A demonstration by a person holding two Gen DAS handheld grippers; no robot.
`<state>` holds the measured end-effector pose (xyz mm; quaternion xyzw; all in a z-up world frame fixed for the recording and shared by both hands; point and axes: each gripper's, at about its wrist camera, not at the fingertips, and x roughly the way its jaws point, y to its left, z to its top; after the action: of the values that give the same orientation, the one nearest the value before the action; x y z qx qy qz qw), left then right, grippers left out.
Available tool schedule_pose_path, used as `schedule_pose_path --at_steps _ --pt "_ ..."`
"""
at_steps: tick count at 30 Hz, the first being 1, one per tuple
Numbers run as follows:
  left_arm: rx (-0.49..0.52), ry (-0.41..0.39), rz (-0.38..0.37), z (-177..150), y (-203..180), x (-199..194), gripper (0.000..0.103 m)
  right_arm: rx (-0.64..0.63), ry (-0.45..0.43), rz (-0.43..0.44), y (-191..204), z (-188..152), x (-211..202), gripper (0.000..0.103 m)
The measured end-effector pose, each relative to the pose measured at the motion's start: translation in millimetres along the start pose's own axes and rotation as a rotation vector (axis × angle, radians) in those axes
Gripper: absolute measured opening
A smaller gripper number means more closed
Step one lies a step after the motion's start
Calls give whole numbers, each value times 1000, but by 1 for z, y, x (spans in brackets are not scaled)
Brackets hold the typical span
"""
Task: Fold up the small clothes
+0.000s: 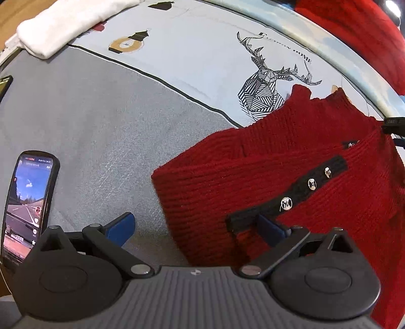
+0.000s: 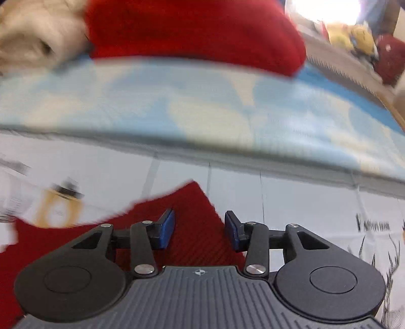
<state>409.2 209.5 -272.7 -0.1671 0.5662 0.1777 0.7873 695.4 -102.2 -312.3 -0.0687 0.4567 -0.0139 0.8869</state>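
A red knit sweater (image 1: 291,172) with a black button strip (image 1: 311,182) lies on the printed bedsheet (image 1: 177,58), right of centre in the left wrist view. My left gripper (image 1: 196,227) stands open wide above its left edge; one blue pad (image 1: 270,230) is over the strip's end, the other pad (image 1: 121,227) over bare grey sheet. In the blurred right wrist view, my right gripper (image 2: 200,231) is open over a corner of the red sweater (image 2: 195,202). The cloth shows between the pads, and they do not press on it.
A phone (image 1: 27,202) with its screen lit lies at the left. A folded white cloth (image 1: 65,22) sits at the far left corner. Another red garment (image 2: 192,33) and a beige fluffy thing (image 2: 33,38) lie beyond a blue-and-white band (image 2: 202,108).
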Motion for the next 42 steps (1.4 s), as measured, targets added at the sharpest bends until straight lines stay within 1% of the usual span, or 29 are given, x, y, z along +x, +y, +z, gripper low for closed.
schedule_pose_path --at_steps 1,2,3,4,6,8,9,11,13,14,16,17,18,19,21,23,24,25,26,28,30,32,33,36,39,42 --pt "9 2 4 0 -1 0 102 -1 -28 -28 4 -2 6 51" --pt "16 3 4 1 -3 0 102 -9 -44 -47 8 -2 7 51" --pt "16 -2 0 0 -3 -2 102 -16 -50 -48 8 -3 5 51" --pt "15 -9 -3 0 -3 -5 102 -11 -58 -31 3 -3 -2 51" --pt "12 -20 -11 0 -5 -10 102 79 -79 23 -20 -11 -24 51" --pt "9 -26 -19 -2 -7 -14 102 153 -75 115 -47 -29 -54 51" --pt "10 -29 -25 -3 -8 -16 102 166 -66 143 -59 -38 -65 51" --pt "25 -35 -23 -6 -12 -18 102 135 -44 174 -76 -63 -85 51" --pt "37 -34 -14 -9 -15 -17 102 100 -16 165 -83 -86 -93 51" --pt "40 -32 -8 -10 -16 -16 102 73 4 149 -83 -97 -89 51" --pt "40 -23 7 -10 -17 -13 102 14 61 94 -81 -113 -72 60" --pt "37 -20 8 -9 -18 -12 102 2 27 86 -79 -118 -70 61" --pt "37 -17 5 -8 -19 -11 102 -6 14 73 -76 -118 -71 61" --pt "39 -14 2 -6 -21 -11 102 7 16 68 -75 -118 -75 60" --pt "50 -28 -8 -4 -25 -14 102 100 15 87 -87 -116 -94 62" --pt "67 -48 -10 -5 -30 -18 102 215 2 132 -108 -124 -126 63" --pt "72 -62 -16 -7 -32 -21 102 256 -7 157 -121 -132 -146 65" --pt "77 -76 -21 -10 -34 -24 102 296 -17 176 -135 -144 -168 70" --pt "87 -89 -23 -15 -35 -28 102 333 -25 184 -148 -159 -188 73" --pt "122 -116 -6 -31 -36 -36 102 412 -40 185 -176 -196 -236 80" --pt "155 -119 18 -53 -34 -48 102 482 -57 168 -199 -238 -278 82" --pt "170 -101 2 -75 -31 -62 102 533 -81 130 -217 -287 -316 83" --pt "182 -94 -15 -89 -30 -70 102 546 -76 105 -224 -309 -329 83" --pt "197 -76 -60 -130 -23 -89 102 572 -47 47 -242 -361 -349 83" --pt "177 -34 -118 -168 -16 -100 102 619 -40 53 -257 -396 -355 83" --pt "183 13 -161 -196 -23 -100 102 700 -53 84 -271 -426 -353 83"
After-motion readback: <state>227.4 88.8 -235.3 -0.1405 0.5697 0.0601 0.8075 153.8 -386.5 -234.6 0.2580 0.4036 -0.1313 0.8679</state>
